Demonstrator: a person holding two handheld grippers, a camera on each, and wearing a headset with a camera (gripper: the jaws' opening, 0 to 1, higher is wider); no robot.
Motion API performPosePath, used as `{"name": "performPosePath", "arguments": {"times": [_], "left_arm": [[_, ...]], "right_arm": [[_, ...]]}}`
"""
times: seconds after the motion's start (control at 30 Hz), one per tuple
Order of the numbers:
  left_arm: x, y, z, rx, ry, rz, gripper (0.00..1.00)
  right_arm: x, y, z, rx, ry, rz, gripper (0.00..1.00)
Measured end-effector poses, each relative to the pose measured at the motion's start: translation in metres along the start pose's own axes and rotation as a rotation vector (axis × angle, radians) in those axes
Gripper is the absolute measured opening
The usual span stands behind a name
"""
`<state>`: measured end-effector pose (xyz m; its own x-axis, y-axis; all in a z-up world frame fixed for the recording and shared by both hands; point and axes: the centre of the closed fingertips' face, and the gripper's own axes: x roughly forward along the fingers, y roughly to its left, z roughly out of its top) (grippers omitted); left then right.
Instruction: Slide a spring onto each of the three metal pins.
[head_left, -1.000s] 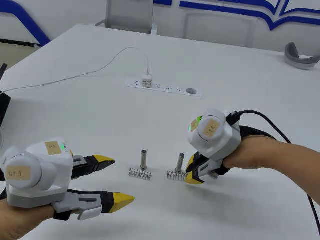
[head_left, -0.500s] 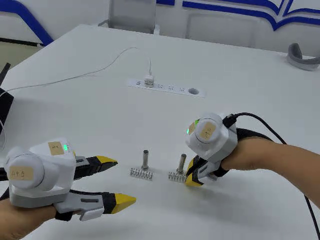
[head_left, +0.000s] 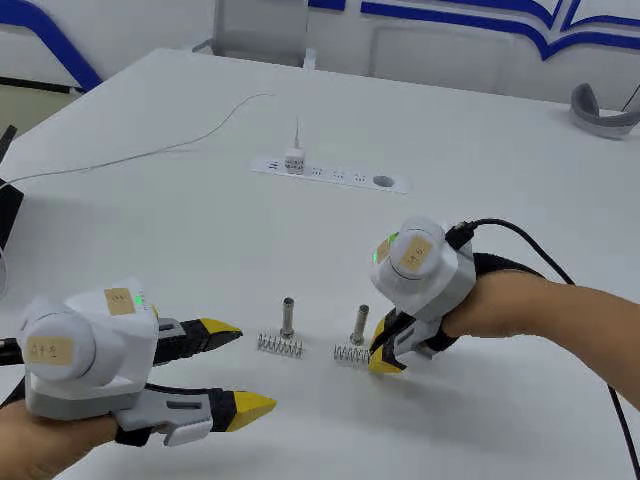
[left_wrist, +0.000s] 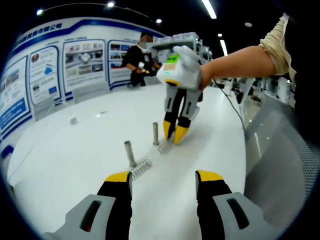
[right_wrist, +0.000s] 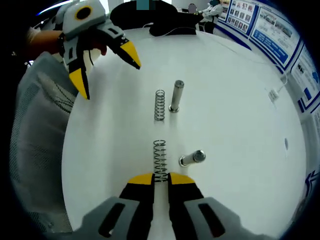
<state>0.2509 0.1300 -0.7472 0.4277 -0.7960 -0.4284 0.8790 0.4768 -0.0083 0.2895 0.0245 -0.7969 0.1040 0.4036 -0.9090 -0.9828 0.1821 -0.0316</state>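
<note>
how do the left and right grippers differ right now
The left gripper has its fingers spread wide, holding nothing; the right gripper has its fingers closed on the end of a spring lying on the table. The left gripper points roughly level across the table; the right gripper points steeply down, tips beside a pin. Both have white bodies and yellow fingertips.

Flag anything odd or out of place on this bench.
Nothing is spilled or damaged. One oddity: two pins stand on the table, while the task names three. A spring lies beside each; the right gripper pinches one spring's end.
</note>
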Motion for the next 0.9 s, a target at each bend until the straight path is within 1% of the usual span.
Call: {"name": "performPosePath", "arguments": {"times": [0.17, 0.33, 0.6, 0.9], "left_arm": [[0.005, -0.005, 0.0, 0.012, 0.004, -0.019, 0.5], [0.012, -0.007, 0.001, 0.023, 0.009, -0.035, 0.48], [0.02, -0.014, 0.007, 0.049, 0.009, -0.063, 0.46], [0.028, -0.019, 0.009, 0.082, 0.016, -0.091, 0.42]], "right_arm": [[-0.006, 0.008, 0.006, -0.02, -0.013, 0.009, 0.12], [-0.01, 0.016, 0.01, -0.045, -0.012, 0.018, 0.12], [-0.016, 0.028, 0.019, -0.083, -0.016, 0.033, 0.12], [-0.02, 0.039, 0.034, -0.129, -0.026, 0.048, 0.12]]}}
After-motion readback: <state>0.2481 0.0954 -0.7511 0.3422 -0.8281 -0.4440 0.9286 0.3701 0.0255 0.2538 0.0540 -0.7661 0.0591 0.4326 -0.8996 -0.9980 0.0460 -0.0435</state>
